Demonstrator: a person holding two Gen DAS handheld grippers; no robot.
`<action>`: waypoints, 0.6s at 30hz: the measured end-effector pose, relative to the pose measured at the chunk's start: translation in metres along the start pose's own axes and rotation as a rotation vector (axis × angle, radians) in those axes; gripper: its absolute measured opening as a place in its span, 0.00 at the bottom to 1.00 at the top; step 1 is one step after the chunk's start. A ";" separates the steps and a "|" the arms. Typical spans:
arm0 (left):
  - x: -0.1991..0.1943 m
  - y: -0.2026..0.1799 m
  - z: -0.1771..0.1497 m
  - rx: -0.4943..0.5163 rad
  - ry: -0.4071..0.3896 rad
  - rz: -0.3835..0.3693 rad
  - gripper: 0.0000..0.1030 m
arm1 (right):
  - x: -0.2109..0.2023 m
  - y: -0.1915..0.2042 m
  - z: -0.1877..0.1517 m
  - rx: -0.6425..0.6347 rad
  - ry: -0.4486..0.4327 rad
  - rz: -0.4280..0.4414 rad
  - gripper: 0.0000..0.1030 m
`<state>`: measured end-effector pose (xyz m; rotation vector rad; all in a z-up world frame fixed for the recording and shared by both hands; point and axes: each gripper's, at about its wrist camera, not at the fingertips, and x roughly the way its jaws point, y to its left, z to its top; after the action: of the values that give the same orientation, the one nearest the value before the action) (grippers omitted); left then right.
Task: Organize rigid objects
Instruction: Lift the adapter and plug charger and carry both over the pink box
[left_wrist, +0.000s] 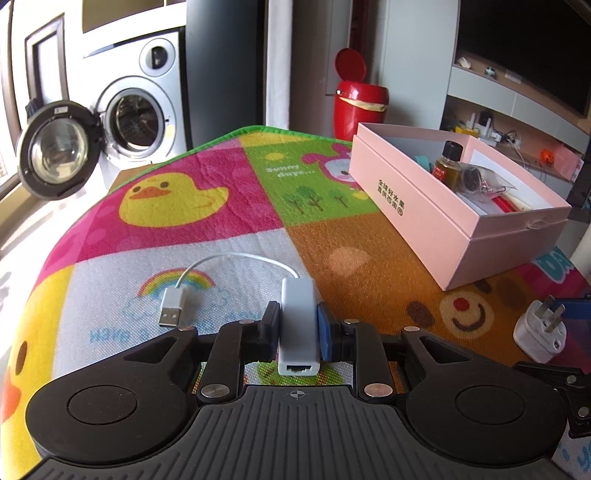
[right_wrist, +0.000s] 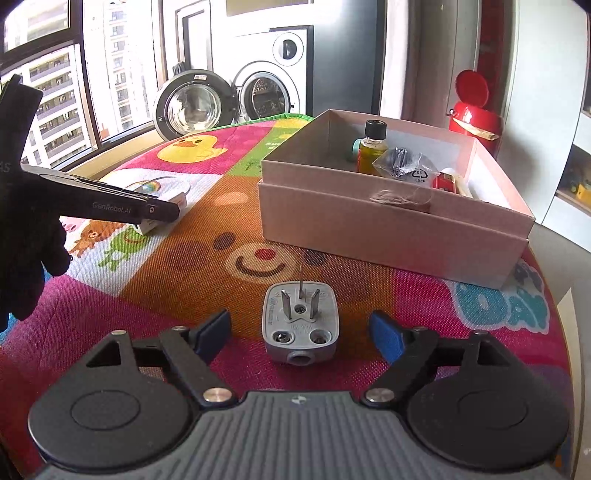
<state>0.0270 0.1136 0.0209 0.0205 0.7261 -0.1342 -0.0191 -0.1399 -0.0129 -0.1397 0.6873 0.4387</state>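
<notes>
Counter (left_wrist: 155, 229) under a bright cartoon play mat carries an open pink cardboard box (left_wrist: 424, 206) already holding a small bottle. Left tool (left_wrist: 295, 332) is clamped narrow across the flanks of a white plastic USB network adapter (left_wrist: 298, 325), light and stiff, its thin cable trailing loose. Right tool (right_wrist: 301, 334) stands wide, empty, around a grey three-pin plug (right_wrist: 299, 325) lying prongs-up: hard, slick; best gripped across its flat sides.

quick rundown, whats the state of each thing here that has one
left gripper: jaws shut on the white adapter
right gripper: jaws open around the grey plug, not touching it
pink box: open, items inside
small bottle: upright, capped
washing machine: door open
red bin: lid up
</notes>
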 end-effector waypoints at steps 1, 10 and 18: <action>-0.001 -0.001 0.000 0.000 0.001 -0.001 0.24 | 0.000 0.000 0.000 -0.001 0.000 -0.001 0.80; -0.002 -0.001 -0.003 -0.003 0.000 0.000 0.24 | -0.001 0.002 0.003 -0.018 0.001 -0.003 0.64; -0.033 -0.030 -0.032 0.102 0.000 -0.044 0.24 | -0.008 0.007 0.015 -0.075 0.029 0.026 0.38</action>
<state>-0.0227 0.0897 0.0192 0.1020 0.7190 -0.2131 -0.0188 -0.1324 0.0043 -0.2087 0.7020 0.4885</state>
